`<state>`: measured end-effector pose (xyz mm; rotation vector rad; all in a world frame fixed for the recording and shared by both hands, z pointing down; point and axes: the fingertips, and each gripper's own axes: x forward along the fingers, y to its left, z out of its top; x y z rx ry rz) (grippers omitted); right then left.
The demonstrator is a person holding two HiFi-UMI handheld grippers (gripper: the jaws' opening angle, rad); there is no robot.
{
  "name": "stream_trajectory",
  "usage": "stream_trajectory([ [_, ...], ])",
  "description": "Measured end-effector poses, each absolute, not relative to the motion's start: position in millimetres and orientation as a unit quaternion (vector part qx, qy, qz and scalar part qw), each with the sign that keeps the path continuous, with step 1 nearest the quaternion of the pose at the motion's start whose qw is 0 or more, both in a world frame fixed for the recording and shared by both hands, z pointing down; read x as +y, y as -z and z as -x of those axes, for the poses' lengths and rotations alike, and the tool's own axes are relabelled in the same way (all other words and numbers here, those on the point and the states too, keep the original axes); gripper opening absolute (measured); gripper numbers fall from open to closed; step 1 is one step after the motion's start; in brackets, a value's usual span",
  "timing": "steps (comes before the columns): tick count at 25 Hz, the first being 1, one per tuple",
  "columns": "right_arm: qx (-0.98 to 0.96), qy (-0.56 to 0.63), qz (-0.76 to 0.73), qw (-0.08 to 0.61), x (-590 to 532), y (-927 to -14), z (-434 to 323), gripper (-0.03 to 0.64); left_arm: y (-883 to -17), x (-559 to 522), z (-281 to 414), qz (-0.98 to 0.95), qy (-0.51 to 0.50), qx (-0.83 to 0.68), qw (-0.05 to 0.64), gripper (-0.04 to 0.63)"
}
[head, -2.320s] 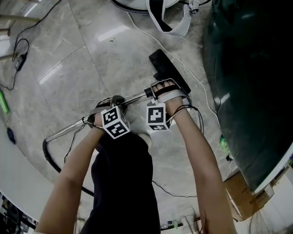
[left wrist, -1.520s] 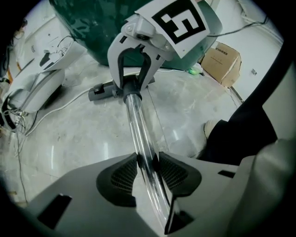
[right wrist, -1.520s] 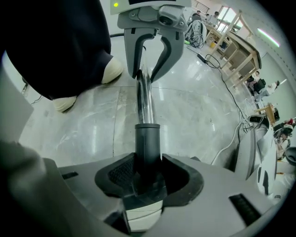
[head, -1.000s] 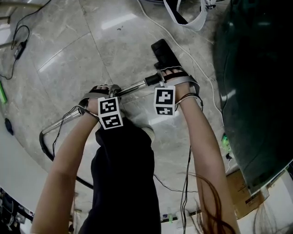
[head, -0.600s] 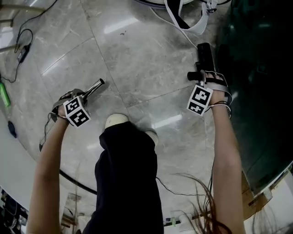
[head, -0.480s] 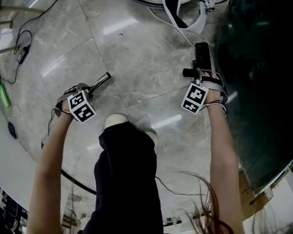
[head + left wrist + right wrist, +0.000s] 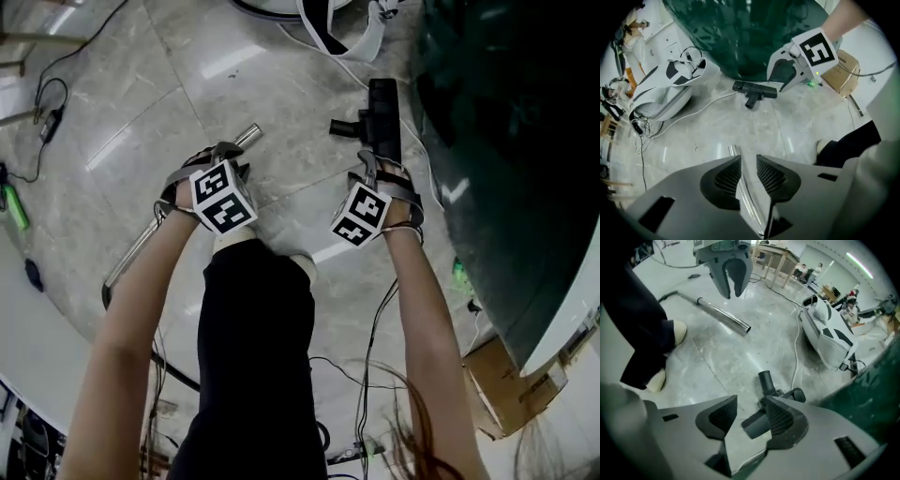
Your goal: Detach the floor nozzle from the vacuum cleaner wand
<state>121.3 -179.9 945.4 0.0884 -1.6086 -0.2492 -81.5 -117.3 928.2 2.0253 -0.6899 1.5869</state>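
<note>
I am hovering my left hand-held gripper (image 7: 748, 164) over the wand (image 7: 246, 137), which is lying on the floor (image 7: 187, 75). Its jaws are closing, gripping nothing, with the tube only showing through the gap. My right hand-held gripper (image 7: 750, 416) is opening, released, just above the floor nozzle (image 7: 382, 108), which is lying detached and well apart from the wand.

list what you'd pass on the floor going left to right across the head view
green object → wand → floor nozzle → dark green bulk
</note>
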Motion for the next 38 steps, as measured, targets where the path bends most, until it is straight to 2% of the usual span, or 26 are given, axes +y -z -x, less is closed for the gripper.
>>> stream_trajectory([
  [3,-0.752,-0.005,-0.098,0.651,-151.9,-912.8,-119.6,0.190,-891.6,-102.9,74.8,-0.750,-0.541,-0.270,0.269,0.084],
  [6,-0.782,-0.148,-0.182,0.577,-134.7,-867.3,-108.4,0.189,-846.5,-89.4,71.4,-0.759,-0.491,-0.301,0.303,0.081],
  [7,-0.785,-0.181,-0.213,0.553,-132.4,-851.5,-106.3,0.169,-831.3,-85.0,70.6,-0.761,-0.476,-0.313,0.310,0.074],
  [9,-0.787,-0.217,-0.263,0.513,-130.6,-821.3,-103.3,0.057,-801.8,-80.5,68.7,-0.767,-0.451,-0.334,0.311,0.048],
  [12,-0.800,-0.235,-0.294,0.467,-124.8,-776.2,-94.8,0.015,-757.9,-82.0,62.4,-0.778,-0.410,-0.365,0.306,0.014],
  [23,-0.817,-0.326,-0.380,0.285,-88.8,-603.2,-86.4,0.014,-589.3,-67.3,25.5,-0.807,-0.301,-0.410,0.299,0.011],
  [30,-0.830,-0.294,-0.415,0.231,-52.7,-479.9,-103.2,0.014,-458.2,-51.9,7.1,-0.832,-0.230,-0.436,0.252,0.011],
  [38,-0.859,-0.245,-0.404,0.197,-32.4,-351.1,-106.4,0.014,-338.5,-22.8,3.2,-0.849,-0.197,-0.444,0.207,0.011],
])
